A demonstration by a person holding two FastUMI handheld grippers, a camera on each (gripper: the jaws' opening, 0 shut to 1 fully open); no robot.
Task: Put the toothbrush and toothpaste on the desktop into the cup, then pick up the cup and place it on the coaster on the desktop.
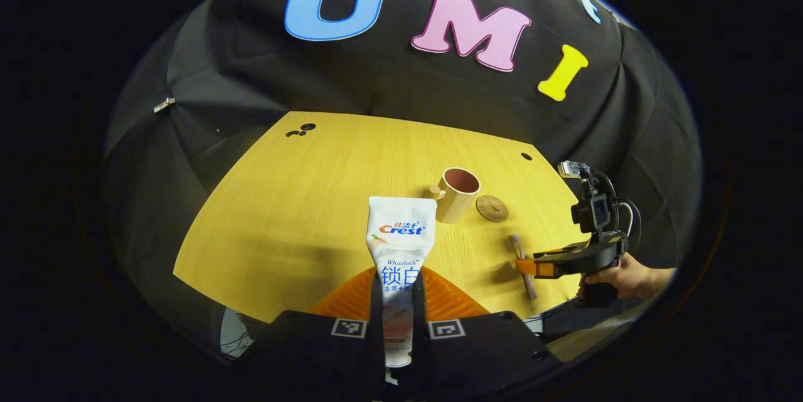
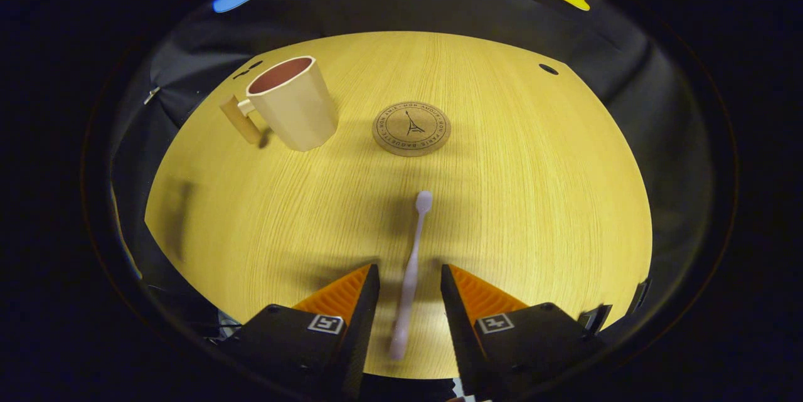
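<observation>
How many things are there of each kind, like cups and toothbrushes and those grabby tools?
Cup: 1
Coaster: 1
Toothbrush: 1
Toothpaste tube: 1
Tools: 2, the left tool shut on the toothpaste tube, the right tool open around the toothbrush
Total: 6

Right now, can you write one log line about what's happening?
left gripper: shut on toothpaste | right gripper: open around toothbrush on table | cup: empty | coaster: bare

Wooden desktop (image 2: 533, 201) bears cup (image 2: 295, 107), coaster (image 2: 411, 128), toothbrush (image 2: 412, 264).
</observation>
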